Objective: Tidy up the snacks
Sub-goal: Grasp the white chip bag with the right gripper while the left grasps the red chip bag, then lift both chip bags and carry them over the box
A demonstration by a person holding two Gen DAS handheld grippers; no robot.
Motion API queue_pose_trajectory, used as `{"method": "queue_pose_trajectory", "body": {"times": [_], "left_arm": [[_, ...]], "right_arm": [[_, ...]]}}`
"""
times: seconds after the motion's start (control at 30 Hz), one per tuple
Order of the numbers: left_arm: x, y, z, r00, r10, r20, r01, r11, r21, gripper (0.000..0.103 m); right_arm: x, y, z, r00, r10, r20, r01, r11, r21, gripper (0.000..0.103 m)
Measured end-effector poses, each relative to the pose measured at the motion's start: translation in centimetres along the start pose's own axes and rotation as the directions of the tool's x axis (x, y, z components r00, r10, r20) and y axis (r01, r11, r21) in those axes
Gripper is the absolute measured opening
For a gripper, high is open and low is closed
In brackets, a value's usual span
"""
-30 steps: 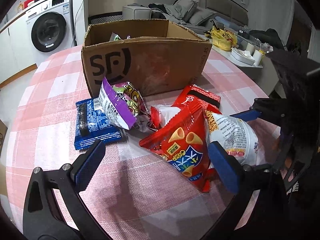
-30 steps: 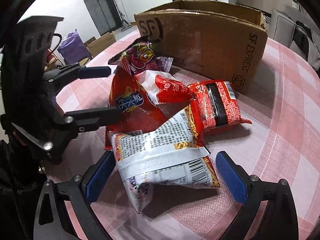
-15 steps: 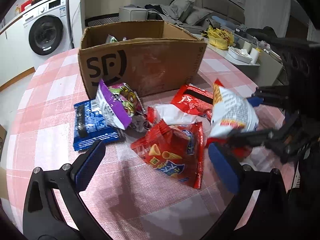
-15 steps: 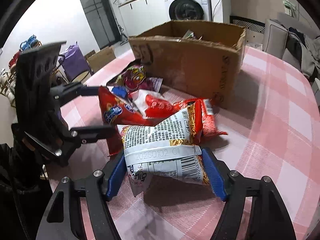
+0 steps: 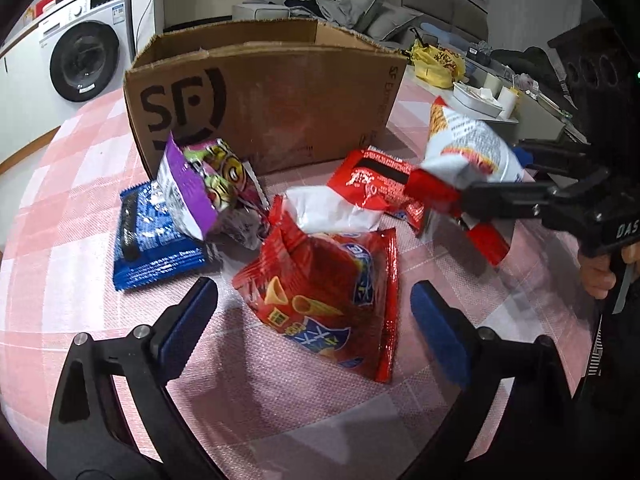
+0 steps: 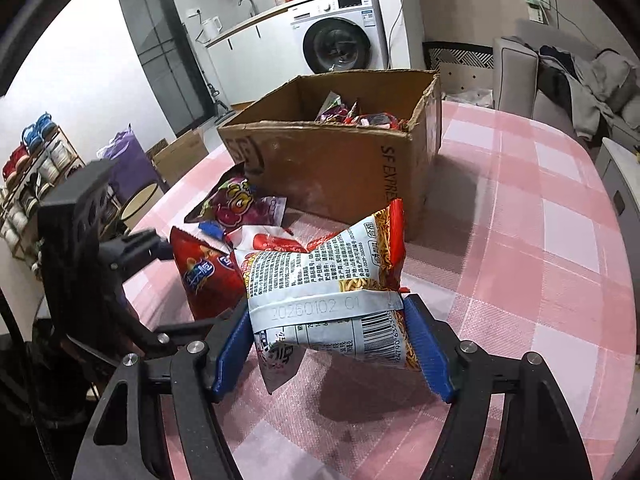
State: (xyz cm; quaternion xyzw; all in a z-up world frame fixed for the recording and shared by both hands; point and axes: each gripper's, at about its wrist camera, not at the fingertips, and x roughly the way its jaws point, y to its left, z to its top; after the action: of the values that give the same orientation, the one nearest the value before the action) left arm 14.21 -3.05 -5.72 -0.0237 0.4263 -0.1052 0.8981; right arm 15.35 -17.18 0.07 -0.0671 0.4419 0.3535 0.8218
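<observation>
- Right tongs (image 6: 332, 344) clamped on a white-and-red noodle snack bag (image 6: 332, 280), blue pads pressing both its sides, bag raised off the pink checked table (image 6: 540, 240).
- Same bag (image 5: 468, 148) at 3 o'clock in the left wrist view, gripped near its lower red edge.
- Left tongs (image 5: 312, 320) spread wide apart, holding nothing, hovering over a red cone-snack bag (image 5: 328, 292) lying flat on the table.
- Cardboard box (image 5: 264, 96) at 12 o'clock, open on top, wrappers visible inside from the right wrist view.
- Purple packet (image 5: 204, 184) leaning just before the box; blue packet (image 5: 156, 236) flat at 9 o'clock beside it.
- Red flat packet (image 5: 372, 180) and a white-and-red bag (image 5: 332, 212) between the box and the cone-snack bag.
</observation>
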Motion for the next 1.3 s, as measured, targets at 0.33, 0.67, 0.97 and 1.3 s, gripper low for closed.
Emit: {"method": "queue_pose_trajectory", "body": {"times": [0.33,0.67,0.97,1.3], "left_arm": [[0.7,-0.3,0.3,0.999,-0.045,0.002,0.045,0.999,0.013,0.05],[-1.5,-0.9,1.2,0.993,-0.096,0.072,0.094,0.995,0.034,0.048],[-4.8,0.5,2.1,0.987,-0.098,0.13,0.1,0.995,-0.003,0.048],[-8.7,1.6,2.1,0.975,-0.091,0.205,0.1,0.994,-0.036,0.048]], "right_arm": [[-0.5,0.0,-0.1,1.0,-0.002,0.017,0.002,1.0,0.007,0.074],[-1.5,-0.2,0.1,0.999,0.0,0.053,-0.001,1.0,0.018,0.074],[-3.3,0.0,0.7,0.991,-0.002,0.13,-0.002,1.0,0.03,0.074],[-4.5,-0.2,1.3,0.982,-0.012,0.187,-0.001,0.997,0.071,0.074]]}}
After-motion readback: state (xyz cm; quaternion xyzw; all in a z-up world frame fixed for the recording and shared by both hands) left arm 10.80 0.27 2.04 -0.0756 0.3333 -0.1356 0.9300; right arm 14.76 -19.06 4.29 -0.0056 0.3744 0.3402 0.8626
